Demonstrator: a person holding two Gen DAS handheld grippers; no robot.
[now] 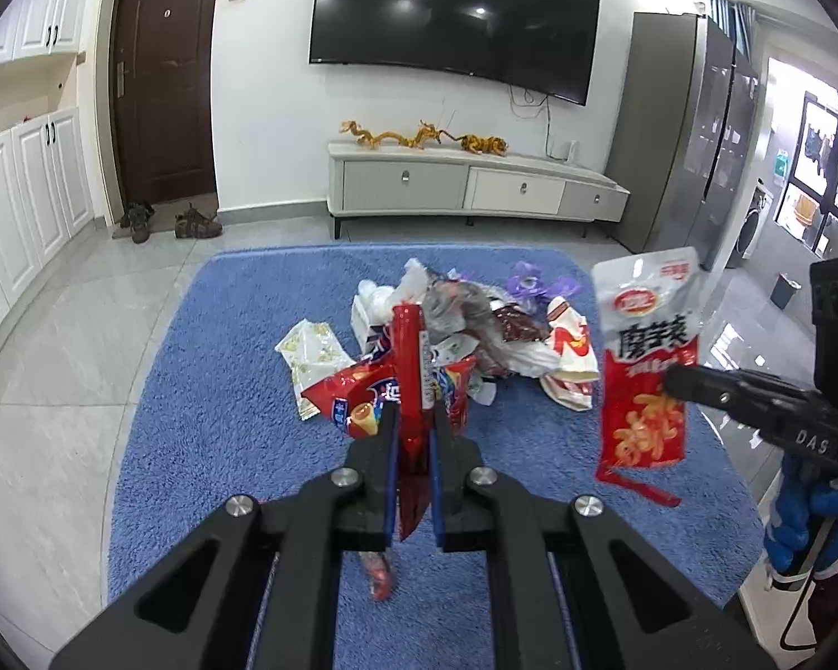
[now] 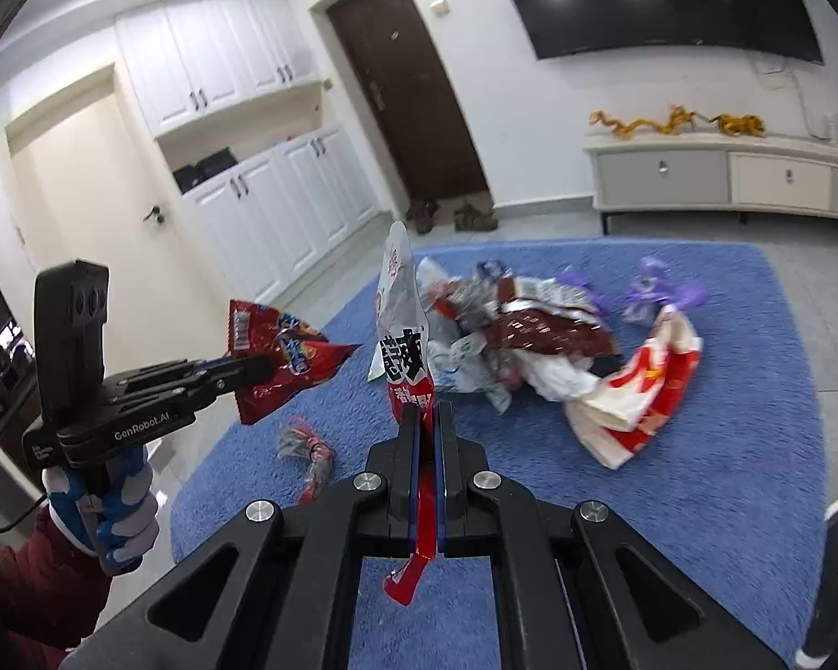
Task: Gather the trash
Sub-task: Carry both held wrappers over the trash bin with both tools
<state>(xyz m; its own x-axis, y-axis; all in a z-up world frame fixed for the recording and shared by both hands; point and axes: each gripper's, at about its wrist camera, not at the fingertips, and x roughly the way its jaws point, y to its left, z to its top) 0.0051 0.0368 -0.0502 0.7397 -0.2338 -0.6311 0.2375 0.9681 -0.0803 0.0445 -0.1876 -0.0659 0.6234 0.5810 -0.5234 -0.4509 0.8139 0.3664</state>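
A pile of snack wrappers (image 1: 475, 329) lies on a blue rug (image 1: 223, 391). My left gripper (image 1: 413, 413) is shut on a red snack bag (image 1: 357, 402), which fans out on both sides of the fingers above the rug. From the right, that same left gripper (image 2: 262, 368) shows with the red snack bag (image 2: 285, 357) hanging from it. My right gripper (image 2: 429, 413) is shut on a red-and-silver pouch (image 2: 402, 301) held upright. The left wrist view shows the right gripper (image 1: 670, 382) pinching this pouch (image 1: 642, 335). A small twisted wrapper (image 2: 307, 446) lies alone on the rug, below and between the grippers.
A red-and-white paper bag (image 2: 637, 391) and a purple wrapper (image 2: 659, 285) lie at the pile's right. Beyond the rug stand a low TV cabinet (image 1: 475, 184), a dark door (image 1: 165, 72) with shoes (image 1: 167, 220), white cupboards (image 2: 262, 212) and a grey fridge (image 1: 693, 134). Gloved hands (image 2: 106, 513) hold both tools.
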